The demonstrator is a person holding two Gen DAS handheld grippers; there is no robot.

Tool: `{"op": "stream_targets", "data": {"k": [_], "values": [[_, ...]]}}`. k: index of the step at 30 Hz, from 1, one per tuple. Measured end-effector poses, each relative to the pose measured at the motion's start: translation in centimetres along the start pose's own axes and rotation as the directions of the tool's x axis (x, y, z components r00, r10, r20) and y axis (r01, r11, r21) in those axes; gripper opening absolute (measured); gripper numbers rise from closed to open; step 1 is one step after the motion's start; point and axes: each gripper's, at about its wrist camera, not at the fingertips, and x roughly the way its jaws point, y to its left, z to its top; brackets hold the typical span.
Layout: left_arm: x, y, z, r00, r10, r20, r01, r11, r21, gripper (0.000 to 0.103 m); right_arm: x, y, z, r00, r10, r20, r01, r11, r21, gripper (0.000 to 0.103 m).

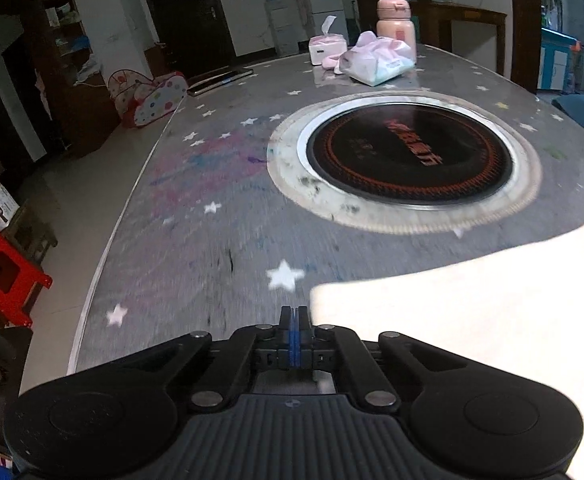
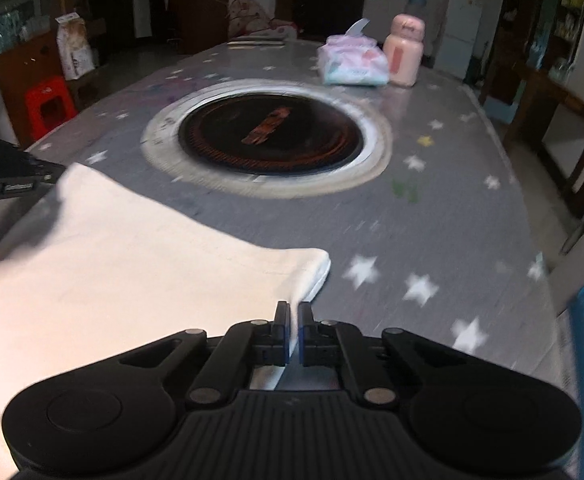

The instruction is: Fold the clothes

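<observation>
Left wrist view, left to right: one red stool [image 1: 6, 276] on the floor; one grey star-printed table [image 1: 212, 240]; one left gripper [image 1: 294, 312], its blue pads pressed flat together, with no cloth visible between them. One white garment [image 1: 472, 304] lies just right of those fingers, its near edge beside them. One round black hob [image 1: 410, 152] is set into the table centre. At the far end: one tissue box [image 1: 326, 46], one soft tissue pack [image 1: 376, 60], one pink bottle [image 1: 396, 24].

Right wrist view: the garment [image 2: 112, 264] spreads across the left half of the table (flat, one corner folded double). One right gripper [image 2: 294, 312] is clamped on that corner's edge, white fabric between its fingers.
</observation>
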Motion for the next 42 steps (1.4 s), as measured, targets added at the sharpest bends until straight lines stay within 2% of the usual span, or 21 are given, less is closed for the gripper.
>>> {"op": "stream_targets", "data": {"k": [4,6,9,16,19,23,25,27,31,32,33,38,42], "values": [[1.0,-0.1,1.0,1.000,0.011,0.011,-0.011,1.000,-0.005,0.001,2.1,-1.2,1.7,0.999,-0.052,-0.013,0.052,0.999,-0.004,0.004],[0.5,0.2,1.1,1.000,-0.021,0.015,0.021,0.999,-0.029,0.002,2.5,-1.7,2.0,0.998,-0.067,-0.013,0.067,0.998,-0.003,0.005],[-1.3,0.1,0.5,0.998,-0.062,0.031,0.062,0.998,-0.028,0.005,0.7,-2.0,1.7,0.999,-0.042,0.018,0.042,0.999,-0.002,0.009],[-5.9,-1.8,-2.7,0.983,-0.180,0.025,0.180,0.984,-0.001,0.005,-5.5,1.8,-1.1,0.992,0.122,0.023,-0.117,0.982,-0.149,0.011],[-7.6,-3.0,-4.5,0.975,-0.219,0.028,0.219,0.975,0.025,0.006,-8.2,5.0,-2.9,0.975,0.223,0.003,-0.217,0.951,-0.221,0.014],[-8.5,-4.1,-6.1,0.972,-0.232,0.029,0.231,0.972,0.044,0.008,-10.7,8.9,-5.4,0.945,0.324,-0.038,-0.319,0.896,-0.310,0.026],[-8.6,-4.3,-6.6,0.972,-0.235,0.028,0.234,0.972,0.038,0.011,-11.3,10.7,-6.8,0.935,0.350,-0.064,-0.350,0.874,-0.336,0.032],[-8.6,-4.4,-6.8,0.971,-0.235,0.033,0.234,0.972,0.030,0.012,-11.5,12.2,-8.0,0.928,0.363,-0.088,-0.370,0.859,-0.354,0.033],[-8.8,-4.4,-7.4,0.972,-0.231,0.052,0.230,0.973,0.026,0.012,-11.1,13.6,-10.2,0.954,0.290,-0.071,-0.296,0.884,-0.363,0.029],[-8.8,-4.4,-7.5,0.971,-0.231,0.056,0.230,0.973,0.025,0.013,-11.2,13.6,-10.4,0.956,0.287,-0.065,-0.291,0.890,-0.351,0.023],[-8.8,-4.4,-7.6,0.971,-0.230,0.059,0.229,0.973,0.024,0.014,-11.4,13.7,-10.5,0.956,0.287,-0.063,-0.290,0.893,-0.345,0.009],[-8.8,-4.2,-7.8,0.971,-0.226,0.071,0.226,0.974,0.010,0.017,-13.4,12.6,-11.3,0.958,0.280,-0.056,-0.283,0.905,-0.319,0.005],[-8.7,-4.2,-8.0,0.973,-0.217,0.079,0.217,0.976,0.007,0.020,-14.4,11.7,-13.0,0.956,0.280,-0.090,-0.294,0.907,-0.302,0.005]]}}
